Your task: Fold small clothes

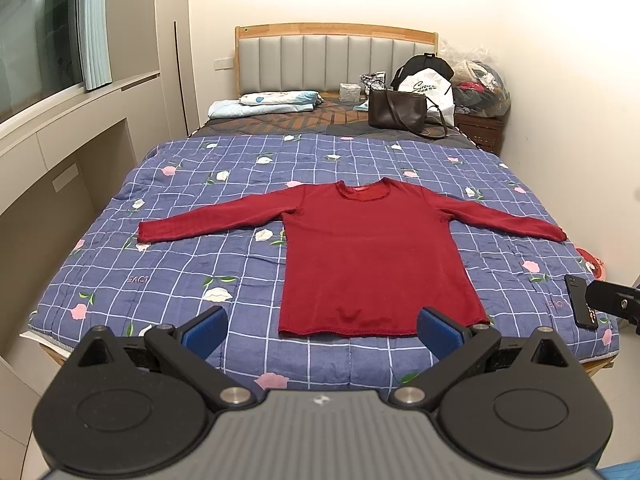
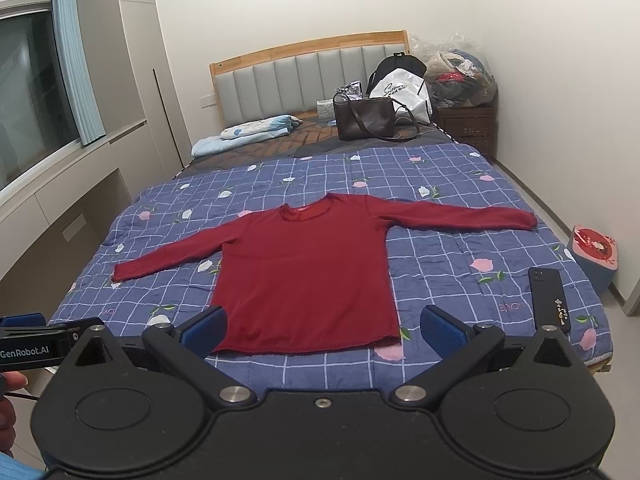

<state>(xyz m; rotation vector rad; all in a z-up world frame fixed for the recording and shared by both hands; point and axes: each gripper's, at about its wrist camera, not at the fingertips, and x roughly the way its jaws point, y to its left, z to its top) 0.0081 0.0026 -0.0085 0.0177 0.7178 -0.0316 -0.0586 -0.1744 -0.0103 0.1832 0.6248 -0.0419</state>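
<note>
A red long-sleeved sweater lies flat and face up on the blue checked quilt, both sleeves spread out sideways, neck toward the headboard. My left gripper hovers open before the hem, near the foot of the bed, with nothing between its blue pads. My right gripper is open too, held off the hem's right half and holding nothing. Part of the left gripper's body shows at the left edge of the right wrist view.
A black phone lies on the quilt near the right front corner. A brown handbag, a white bag and folded bedding sit by the headboard. A nightstand stands right; a window ledge runs left.
</note>
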